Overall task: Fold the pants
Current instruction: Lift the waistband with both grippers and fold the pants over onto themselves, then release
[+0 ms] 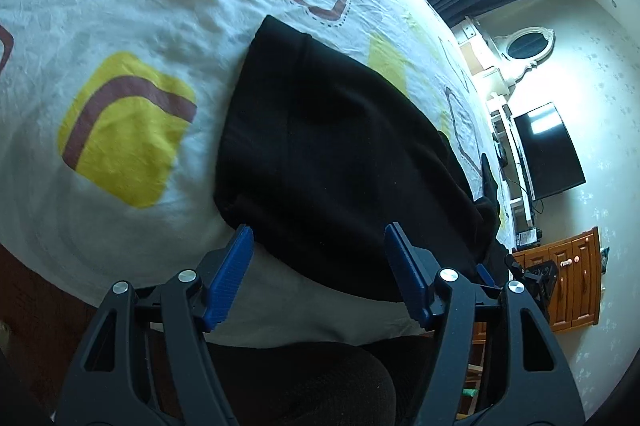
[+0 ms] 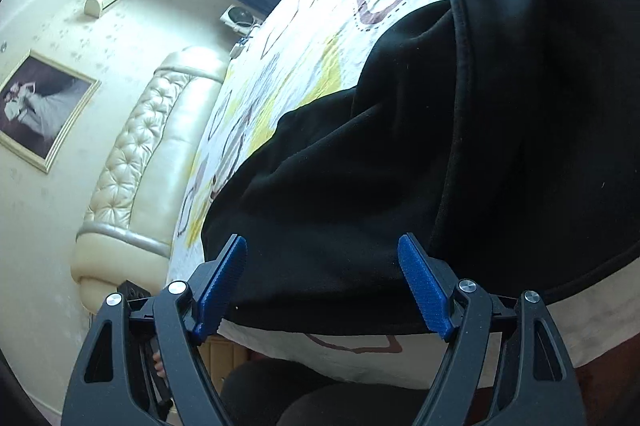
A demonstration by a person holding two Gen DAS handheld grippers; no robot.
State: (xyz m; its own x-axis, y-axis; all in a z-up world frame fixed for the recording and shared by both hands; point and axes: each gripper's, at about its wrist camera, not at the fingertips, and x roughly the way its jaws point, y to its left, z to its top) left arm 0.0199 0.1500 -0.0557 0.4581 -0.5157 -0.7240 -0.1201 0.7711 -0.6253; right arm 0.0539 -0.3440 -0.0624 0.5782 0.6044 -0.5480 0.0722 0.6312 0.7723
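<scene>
A: Left tool [image 1: 319,246] status?

B: Wide. Blue pads [image 1: 230,276] spread at the lower centre of the left wrist view, nothing clamped. Only the near edge of the black pants [image 1: 340,153] sits in the gap between the tips; the pads do not press on it.

A: Right tool [image 2: 322,258]?

B: Same, wide. Pads [image 2: 426,288] apart at the bottom of the right wrist view, black cloth behind the gap, no pinch.

A: Where are the pants?

B: On the bed, lying on the patterned bedsheet [image 1: 120,25] with yellow and brown shapes. In the left wrist view they fill the centre as a folded dark slab running from the upper middle down to the tools. In the right wrist view the pants [image 2: 400,165] take up the centre and right, with one layer doubled over at the upper right.

A: Surroundings?

B: Padded headboard [image 2: 132,161] and framed picture [image 2: 40,109] at left of the right wrist view. TV [image 1: 548,149] and wooden cabinet [image 1: 568,278] at right of the left wrist view.
</scene>
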